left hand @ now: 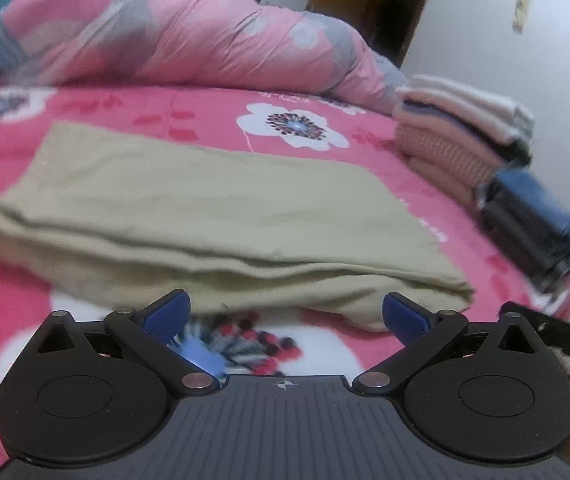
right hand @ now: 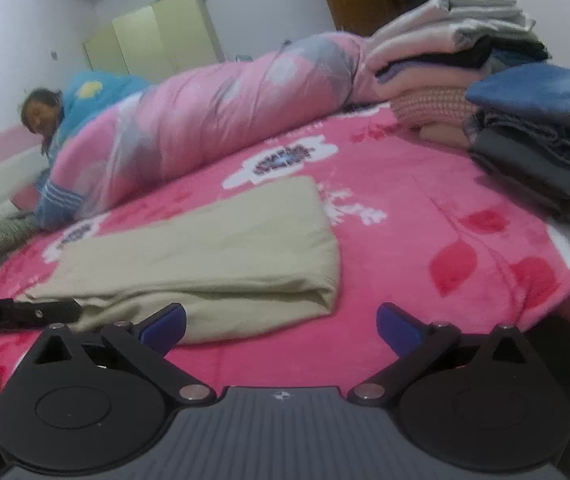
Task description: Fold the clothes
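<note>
A beige garment (left hand: 205, 208) lies folded into a flat rectangle on the pink flowered bedspread (left hand: 365, 148). In the left wrist view my left gripper (left hand: 285, 316) stands open just in front of its near folded edge, with only the bedspread between the blue pads (left hand: 165, 314). The right wrist view shows the same beige garment (right hand: 213, 256) ahead and to the left. My right gripper (right hand: 281, 326) is open wide at its near right corner, and nothing is between the jaws. The dark tip of the left gripper (right hand: 25, 312) shows at the left edge.
A rolled pink quilt (right hand: 213, 120) lies along the back of the bed, with a person (right hand: 65, 120) beside it. Two stacks of folded clothes (right hand: 525, 120) stand at the right, near the bed's edge. A brown door (left hand: 369, 4) and yellow wardrobe (right hand: 157, 36) are behind.
</note>
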`<state>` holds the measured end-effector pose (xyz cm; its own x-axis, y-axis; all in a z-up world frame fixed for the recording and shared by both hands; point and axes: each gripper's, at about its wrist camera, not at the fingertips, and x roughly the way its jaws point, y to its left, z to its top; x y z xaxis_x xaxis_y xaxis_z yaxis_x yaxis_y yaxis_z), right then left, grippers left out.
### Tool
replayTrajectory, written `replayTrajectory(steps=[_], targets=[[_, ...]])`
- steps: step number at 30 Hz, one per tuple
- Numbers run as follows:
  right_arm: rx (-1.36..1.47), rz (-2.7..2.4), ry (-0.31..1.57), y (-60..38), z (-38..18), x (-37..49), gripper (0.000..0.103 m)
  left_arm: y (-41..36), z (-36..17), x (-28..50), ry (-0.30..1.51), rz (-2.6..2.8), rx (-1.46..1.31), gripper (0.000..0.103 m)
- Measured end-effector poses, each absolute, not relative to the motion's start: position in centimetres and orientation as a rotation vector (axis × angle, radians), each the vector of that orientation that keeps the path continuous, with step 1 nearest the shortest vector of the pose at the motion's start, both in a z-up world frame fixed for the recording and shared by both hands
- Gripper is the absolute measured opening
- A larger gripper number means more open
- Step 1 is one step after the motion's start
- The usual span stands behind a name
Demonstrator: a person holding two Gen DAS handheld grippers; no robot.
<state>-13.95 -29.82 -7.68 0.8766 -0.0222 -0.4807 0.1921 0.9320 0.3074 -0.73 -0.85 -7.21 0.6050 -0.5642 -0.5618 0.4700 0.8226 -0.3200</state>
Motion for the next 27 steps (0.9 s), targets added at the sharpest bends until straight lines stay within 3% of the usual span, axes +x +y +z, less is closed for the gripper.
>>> replayTrajectory(steps=[6,10,21,24,27], targets=[[0.353,-0.166,0.482,-29.3,-7.1,-14.2,0.103,-1.2,-7.7,-1.9,0.700,-0.651,-0.150,0.103],[0.409,-0.106,0.405,-30.4,-6.9,-14.6,0.103,-2.9,-6.9,-2.6,0.583,-0.674,-0.024,0.103],[0.932,0.144,0.474,-35.9,-8.5,-12.4,0.103,-9.5,-7.9,-3.3,0.363,-0.759,0.508,0.103],[0.967,0.150,0.485,-36.0,-9.2,-11.8,0.103,-10.7,-8.6,-3.5,0.321,-0.805,0.640,0.096],[0.968,0.142,0.498,-36.0,-9.5,-11.2,0.103,-11.6,-9.0,-3.0,0.320,-0.845,0.707,0.082]])
